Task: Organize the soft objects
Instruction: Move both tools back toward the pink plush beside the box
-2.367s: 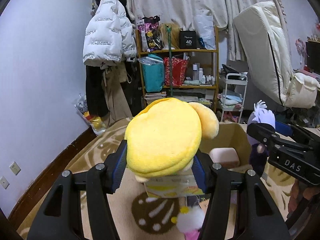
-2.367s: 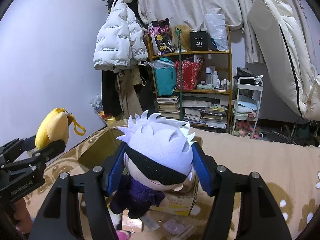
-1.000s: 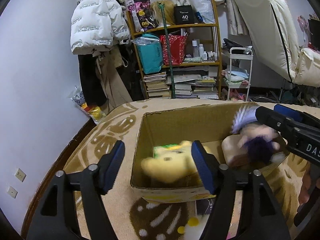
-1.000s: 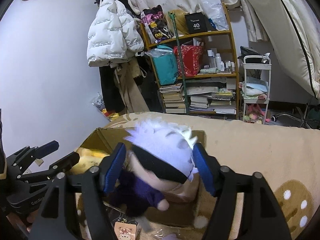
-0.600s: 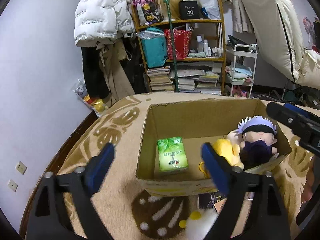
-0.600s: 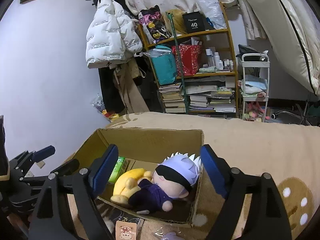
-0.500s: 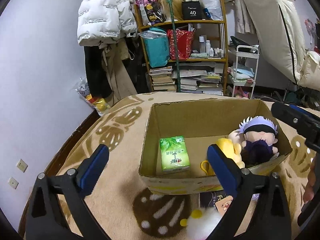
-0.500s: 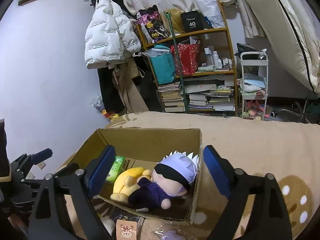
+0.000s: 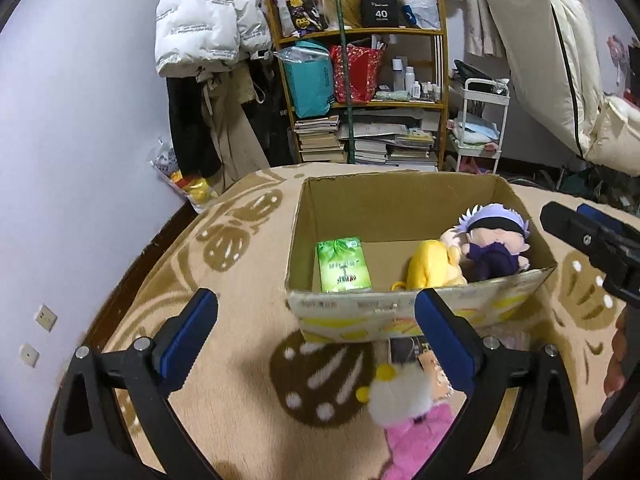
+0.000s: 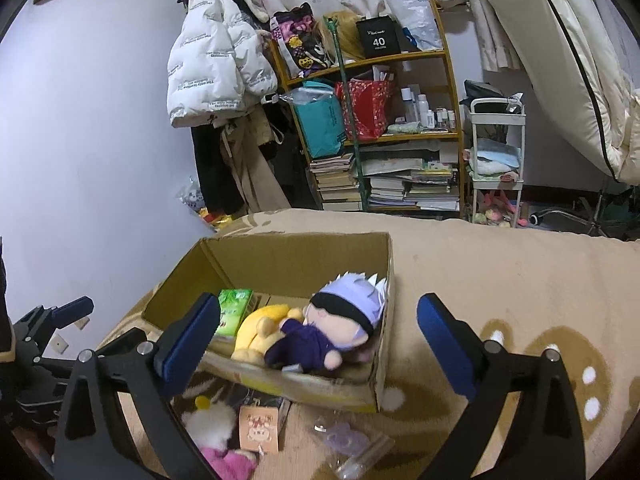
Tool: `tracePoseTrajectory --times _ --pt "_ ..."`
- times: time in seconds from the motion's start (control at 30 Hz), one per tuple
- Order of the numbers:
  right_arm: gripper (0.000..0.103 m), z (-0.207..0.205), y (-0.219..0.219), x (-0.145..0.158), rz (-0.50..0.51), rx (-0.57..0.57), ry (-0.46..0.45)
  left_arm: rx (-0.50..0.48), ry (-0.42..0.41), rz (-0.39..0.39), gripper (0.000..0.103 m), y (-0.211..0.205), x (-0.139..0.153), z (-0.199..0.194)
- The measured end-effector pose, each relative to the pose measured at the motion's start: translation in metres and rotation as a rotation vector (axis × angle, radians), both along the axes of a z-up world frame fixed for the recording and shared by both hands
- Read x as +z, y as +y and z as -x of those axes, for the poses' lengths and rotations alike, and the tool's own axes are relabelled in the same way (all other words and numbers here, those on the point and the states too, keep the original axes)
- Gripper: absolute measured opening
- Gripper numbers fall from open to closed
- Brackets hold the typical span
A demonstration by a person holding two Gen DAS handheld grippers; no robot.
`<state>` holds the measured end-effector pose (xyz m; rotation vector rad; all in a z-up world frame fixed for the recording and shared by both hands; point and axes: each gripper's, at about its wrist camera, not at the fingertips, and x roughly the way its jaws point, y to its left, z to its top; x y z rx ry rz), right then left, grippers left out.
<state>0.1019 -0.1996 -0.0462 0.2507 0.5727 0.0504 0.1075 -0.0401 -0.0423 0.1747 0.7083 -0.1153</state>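
Observation:
An open cardboard box (image 9: 400, 312) (image 10: 288, 256) sits on the beige blanket. Inside lie a yellow plush (image 9: 430, 266) (image 10: 260, 322), a doll with pale purple hair (image 9: 494, 240) (image 10: 344, 320) and a green tissue pack (image 9: 344, 266) (image 10: 234, 308). My left gripper (image 9: 314, 304) is open and empty, just short of the box's near wall. My right gripper (image 10: 319, 306) hovers before the box's right end, its jaws still opening with nothing between them. A white and pink plush (image 9: 404, 404) (image 10: 216, 424) lies on the blanket in front of the box.
A small printed card (image 10: 260, 428) and a clear plastic bag (image 10: 344, 444) lie by the box's near side. Behind the bed stand a cluttered wooden shelf (image 9: 360, 92), a white trolley (image 9: 480, 128) and hanging coats (image 9: 208, 28). A hand shows at the right edge (image 9: 620, 356).
Both grippers let go: the yellow plush and the purple-haired doll dropped into the box and settled. The jaws widened, and both grippers drew back a little from the box.

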Motion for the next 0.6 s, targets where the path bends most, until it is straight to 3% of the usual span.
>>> tracePoseTrajectory --times 0.27,0.6 --pt "0.103 0.02 0.003 0.005 0.006 0.0 0.0 0.018 -0.008 -0.001 0.098 0.008 0.012 0.026" --pt "0.103 0.057 0.014 0.012 0.038 -0.001 -0.024 0.036 0.041 0.017 0.098 0.012 0.011 0.051"
